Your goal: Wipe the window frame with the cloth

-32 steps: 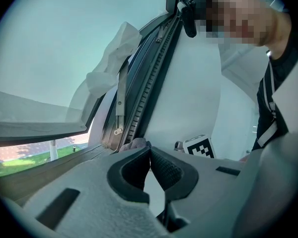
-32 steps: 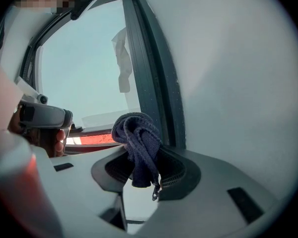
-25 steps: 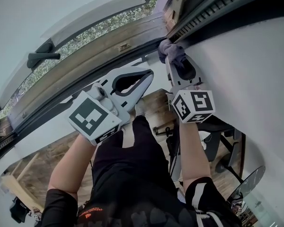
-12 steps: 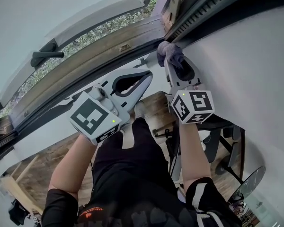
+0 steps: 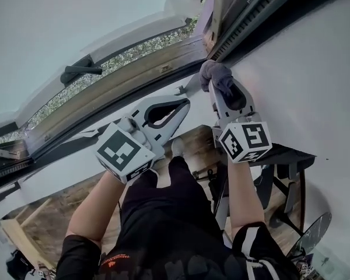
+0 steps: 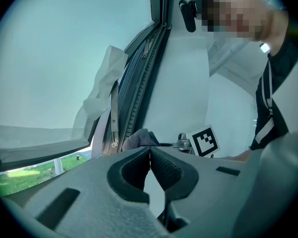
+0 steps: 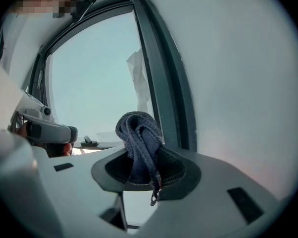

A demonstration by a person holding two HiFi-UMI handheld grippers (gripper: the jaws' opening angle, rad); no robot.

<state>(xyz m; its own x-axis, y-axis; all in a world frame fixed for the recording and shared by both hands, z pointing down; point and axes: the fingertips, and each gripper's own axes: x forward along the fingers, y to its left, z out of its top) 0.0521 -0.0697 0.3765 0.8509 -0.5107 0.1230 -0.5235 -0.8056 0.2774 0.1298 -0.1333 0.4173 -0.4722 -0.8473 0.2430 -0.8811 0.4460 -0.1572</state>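
A blue-grey cloth [image 5: 217, 73] is bunched between the jaws of my right gripper [image 5: 220, 81], which is shut on it. The cloth presses against the dark window frame [image 5: 245, 16] where it meets the white wall. In the right gripper view the cloth [image 7: 139, 138] sticks up out of the jaws beside the dark frame [image 7: 164, 83]. My left gripper [image 5: 184, 104] hangs a little left of and below the cloth, with its jaws shut and nothing in them. In the left gripper view the tips of the left gripper [image 6: 149, 150] meet, and the cloth [image 6: 139, 139] shows just beyond them.
A dark window handle [image 5: 81, 72] sits on the open sash at the left. The white wall [image 5: 303, 69] borders the frame on the right. Far below are a wooden floor [image 5: 52, 209] and a desk chair [image 5: 280, 179]. The person's legs [image 5: 169, 214] fill the lower middle.
Both grippers sit slightly further right and lower in the head view, and the window handle has shifted right. The cloth stays pressed to the frame in the right gripper.
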